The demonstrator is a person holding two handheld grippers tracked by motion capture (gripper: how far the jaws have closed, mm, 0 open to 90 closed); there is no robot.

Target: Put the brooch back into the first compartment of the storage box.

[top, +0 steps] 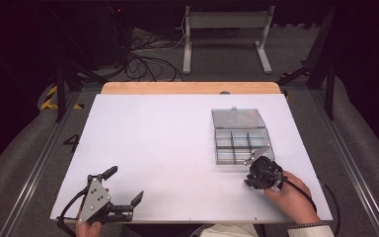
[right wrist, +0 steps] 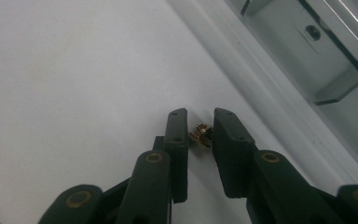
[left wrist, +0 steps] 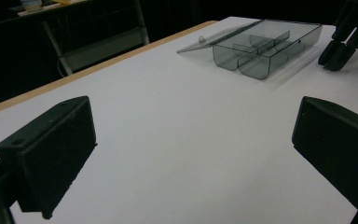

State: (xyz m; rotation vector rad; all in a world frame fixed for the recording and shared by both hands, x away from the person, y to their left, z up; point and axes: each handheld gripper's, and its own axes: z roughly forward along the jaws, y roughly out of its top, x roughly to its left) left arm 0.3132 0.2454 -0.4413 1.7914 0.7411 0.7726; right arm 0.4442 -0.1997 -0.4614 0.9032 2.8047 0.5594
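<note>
Right gripper (right wrist: 200, 128): jaws nearly together, clamped on a small brass-coloured metal fitting (right wrist: 200, 135), at the white tabletop (top: 153, 148) just beside the near wall of the smoky clear plastic compartment box (top: 242, 143), whose lid lies open. Judgement: keep the squeeze steady and lift straight; the part is tiny and could twist out. The box wall must be cleared. Left gripper (top: 123, 190): jaws wide apart, empty, well apart.
</note>
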